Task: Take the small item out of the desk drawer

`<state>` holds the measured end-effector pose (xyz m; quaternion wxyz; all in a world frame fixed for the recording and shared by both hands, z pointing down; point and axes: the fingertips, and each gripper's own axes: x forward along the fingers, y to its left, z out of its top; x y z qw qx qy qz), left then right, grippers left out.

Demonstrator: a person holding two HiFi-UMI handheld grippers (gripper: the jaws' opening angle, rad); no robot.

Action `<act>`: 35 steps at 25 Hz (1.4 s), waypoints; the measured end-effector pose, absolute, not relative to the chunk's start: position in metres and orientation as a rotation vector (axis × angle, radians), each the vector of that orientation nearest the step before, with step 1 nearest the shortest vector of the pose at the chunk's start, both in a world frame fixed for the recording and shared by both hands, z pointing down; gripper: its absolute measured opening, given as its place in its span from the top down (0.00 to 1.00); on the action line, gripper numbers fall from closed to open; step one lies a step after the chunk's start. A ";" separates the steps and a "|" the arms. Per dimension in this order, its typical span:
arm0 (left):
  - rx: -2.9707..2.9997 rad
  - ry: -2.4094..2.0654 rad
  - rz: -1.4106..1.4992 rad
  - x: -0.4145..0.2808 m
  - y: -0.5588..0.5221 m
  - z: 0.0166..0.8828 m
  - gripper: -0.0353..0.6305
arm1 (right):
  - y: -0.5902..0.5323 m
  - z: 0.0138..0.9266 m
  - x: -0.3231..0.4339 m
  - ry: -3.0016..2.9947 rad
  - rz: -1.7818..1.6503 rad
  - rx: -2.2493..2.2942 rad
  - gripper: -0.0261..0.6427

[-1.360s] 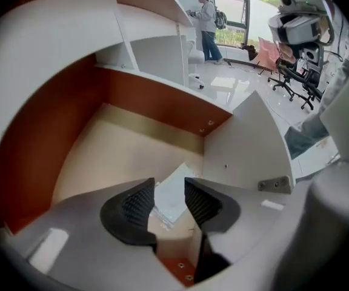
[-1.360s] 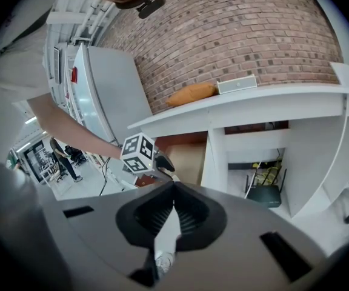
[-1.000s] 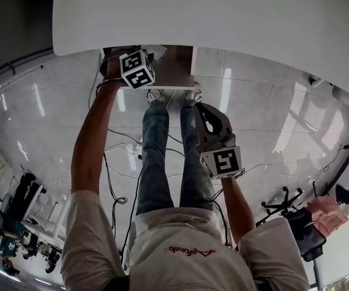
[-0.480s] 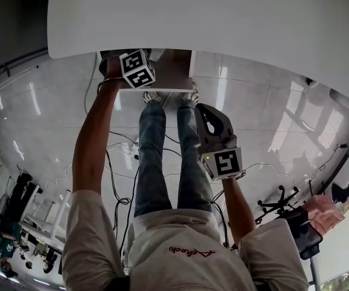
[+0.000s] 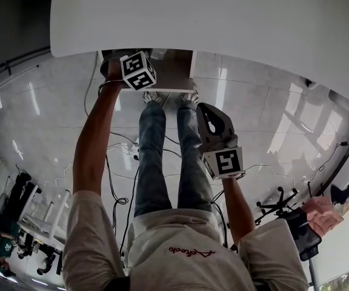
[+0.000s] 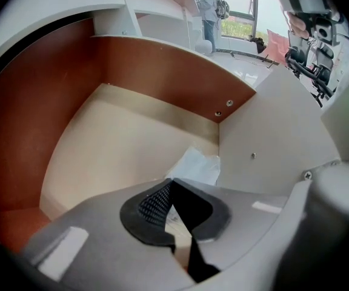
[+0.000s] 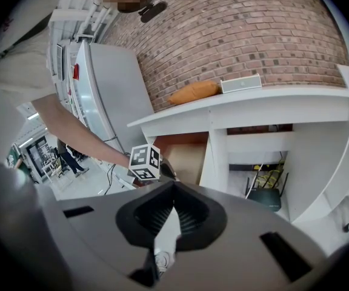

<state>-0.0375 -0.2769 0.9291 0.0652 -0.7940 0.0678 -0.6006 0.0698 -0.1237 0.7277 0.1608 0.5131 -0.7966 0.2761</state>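
The open desk drawer [image 5: 176,71] sticks out from under the white desk top [image 5: 223,11]. My left gripper [image 6: 173,185] reaches inside it, just over the pale drawer floor [image 6: 114,150]. A small white packet [image 6: 197,165] lies near the drawer's right wall, and its near edge runs in between the closed pads. In the head view only the left gripper's marker cube [image 5: 138,70] shows at the drawer's mouth. My right gripper [image 5: 207,110] hangs below the desk in front of the person's legs, shut with nothing in it.
The drawer has reddish-brown side walls [image 6: 180,80] and a white right wall [image 6: 265,144]. In the right gripper view a white shelf unit [image 7: 271,132] stands under a brick wall. Cables [image 5: 117,180] trail over the glossy tiled floor, and an office chair [image 5: 295,223] stands at the right.
In the head view the left gripper stays at the drawer's mouth and the right gripper holds its place; only the camera has shifted slightly.
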 end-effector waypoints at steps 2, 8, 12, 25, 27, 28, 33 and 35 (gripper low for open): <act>-2.403 0.217 -1.795 -0.036 -0.277 0.924 0.93 | -0.122 0.728 0.070 -2.274 0.792 1.464 0.94; -2.440 0.296 -1.686 -0.032 -0.277 0.890 0.93 | -0.122 0.724 0.070 -2.262 0.743 1.437 0.94; -2.469 0.351 -1.603 -0.033 -0.271 0.863 0.93 | -0.129 0.723 0.071 -2.283 0.694 1.462 0.94; -2.547 0.518 -1.409 -0.045 -0.221 0.780 0.93 | -0.137 0.720 0.063 -2.252 0.680 1.418 0.94; -2.573 0.568 -1.392 -0.047 -0.211 0.767 0.93 | -0.136 0.716 0.060 -2.250 0.680 1.420 0.94; -2.587 0.594 -1.382 -0.049 -0.206 0.760 0.93 | -0.135 0.712 0.058 -2.254 0.671 1.425 0.94; -2.692 0.743 -1.298 -0.050 -0.196 0.730 0.93 | -0.136 0.698 0.056 -2.258 0.647 1.423 0.94; -2.769 0.820 -1.242 -0.049 -0.197 0.721 0.93 | -0.141 0.693 0.061 -2.255 0.633 1.443 0.94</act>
